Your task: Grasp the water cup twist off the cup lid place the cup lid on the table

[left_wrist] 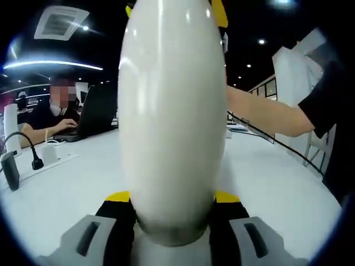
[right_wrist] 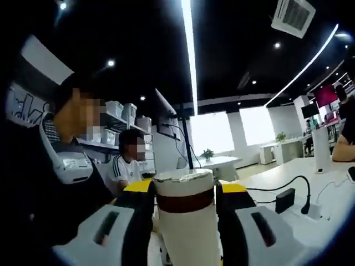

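Water cup [left_wrist: 173, 119] stood right up against the lens in the left gripper view, its smooth white body rising between the two yellow-tipped jaws of our left gripper [left_wrist: 173, 198], which were clenched on its lower part. Behind it lay a white table [left_wrist: 72, 191], with a power strip [left_wrist: 47, 158] and a black plug near its left side. A person typed at a black laptop [left_wrist: 94, 113] further back, and a bare forearm [left_wrist: 266, 116] reached in from the right toward the cup.

In the right gripper view, our right gripper [right_wrist: 184, 191] was closed on the cup lid [right_wrist: 184, 185], a white cap with a pale top and a dark brownish band beneath it, and the yellow jaw tips pressed against both of its sides. White cup wall continued below the band. We could not tell whether the lid was loosened or fully seated. To the right, a black cable [right_wrist: 283, 185] curved over the table, beside a small black adapter [right_wrist: 284, 199]. Two people sat on the left in front of storage shelves [right_wrist: 122, 119].
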A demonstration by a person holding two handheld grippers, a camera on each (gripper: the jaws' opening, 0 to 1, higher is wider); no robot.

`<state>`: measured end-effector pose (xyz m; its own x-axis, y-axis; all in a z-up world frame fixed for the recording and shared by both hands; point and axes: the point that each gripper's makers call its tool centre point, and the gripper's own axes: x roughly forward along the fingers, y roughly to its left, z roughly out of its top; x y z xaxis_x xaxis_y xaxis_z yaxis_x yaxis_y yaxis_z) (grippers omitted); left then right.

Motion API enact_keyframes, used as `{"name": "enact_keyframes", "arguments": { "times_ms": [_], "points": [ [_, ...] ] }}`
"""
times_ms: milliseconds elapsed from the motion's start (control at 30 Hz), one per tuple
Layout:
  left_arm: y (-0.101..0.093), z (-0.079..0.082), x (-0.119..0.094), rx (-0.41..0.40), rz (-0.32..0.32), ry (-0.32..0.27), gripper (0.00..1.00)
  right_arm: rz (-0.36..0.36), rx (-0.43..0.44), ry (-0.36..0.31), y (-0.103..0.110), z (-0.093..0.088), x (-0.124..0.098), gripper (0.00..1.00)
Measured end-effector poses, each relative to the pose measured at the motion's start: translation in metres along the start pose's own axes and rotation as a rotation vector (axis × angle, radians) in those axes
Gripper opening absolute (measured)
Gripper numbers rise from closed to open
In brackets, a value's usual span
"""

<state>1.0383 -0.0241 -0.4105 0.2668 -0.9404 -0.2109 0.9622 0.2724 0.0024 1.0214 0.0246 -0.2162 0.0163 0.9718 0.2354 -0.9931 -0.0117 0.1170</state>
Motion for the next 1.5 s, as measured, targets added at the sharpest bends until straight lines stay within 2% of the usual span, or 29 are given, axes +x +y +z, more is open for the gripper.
{"name": "enact_keyframes", "arguments": {
  "times_ms": [133,267,400,433,567,667,700,800,967,1067,1133,1167,1200,1233,1300,1367,1500],
  "points": [
    [0.001,0.000,0.000,0.000,-0.001,0.000,0.54,-0.094,-0.007,-0.018,-0.008,0.002,-0.004,0.58],
    [0.001,0.000,0.000,0.000,-0.001,0.000,0.54,-0.186,-0.048,-0.052,-0.010,0.012,-0.014,0.60],
    [0.000,-0.001,0.000,0.000,-0.001,0.000,0.54,-0.339,-0.126,-0.090,-0.010,0.029,-0.029,0.61],
    [0.000,-0.001,0.000,-0.001,-0.001,0.000,0.54,-0.372,-0.148,-0.079,-0.007,0.030,-0.031,0.61],
    [-0.001,-0.001,0.000,-0.001,0.000,0.000,0.54,-0.406,-0.229,-0.077,0.018,0.037,-0.031,0.62],
    [-0.001,-0.001,0.000,-0.001,0.001,0.000,0.54,-0.486,-0.318,-0.036,0.034,0.037,-0.033,0.62],
    [-0.001,-0.001,0.000,-0.001,0.001,0.000,0.54,-0.505,-0.347,-0.041,0.040,0.038,-0.033,0.62],
    [0.000,-0.001,0.001,-0.002,0.003,0.000,0.54,-0.553,-0.368,-0.005,0.057,0.027,-0.031,0.62],
    [-0.001,-0.001,0.000,-0.002,0.007,0.000,0.54,-0.660,-0.406,0.080,0.067,0.006,-0.033,0.62],
    [-0.003,0.000,-0.001,-0.002,0.009,0.000,0.54,-0.694,-0.397,0.072,0.074,0.003,-0.032,0.62],
    [-0.004,-0.001,-0.001,-0.002,0.011,0.000,0.54,-0.767,-0.403,0.050,0.076,0.005,-0.036,0.61],
    [-0.005,-0.001,-0.002,-0.002,0.010,0.000,0.54,-0.793,-0.394,0.052,0.077,0.003,-0.037,0.59],
    [-0.005,0.000,-0.002,-0.002,0.010,0.000,0.54,-0.828,-0.397,0.081,0.077,-0.002,-0.039,0.58],
    [-0.006,-0.001,-0.002,-0.002,0.010,0.001,0.54,-0.855,-0.427,0.094,0.078,-0.003,-0.039,0.57],
    [-0.007,-0.001,-0.003,-0.002,0.011,0.000,0.54,-0.880,-0.430,0.082,0.084,-0.007,-0.036,0.57],
    [-0.008,-0.001,-0.003,-0.002,0.012,0.000,0.53,-0.910,-0.377,0.032,0.088,-0.010,-0.035,0.57],
    [-0.010,-0.001,-0.004,-0.002,0.011,0.001,0.53,-0.954,-0.363,0.024,0.087,-0.013,-0.038,0.56]
  ]
}}
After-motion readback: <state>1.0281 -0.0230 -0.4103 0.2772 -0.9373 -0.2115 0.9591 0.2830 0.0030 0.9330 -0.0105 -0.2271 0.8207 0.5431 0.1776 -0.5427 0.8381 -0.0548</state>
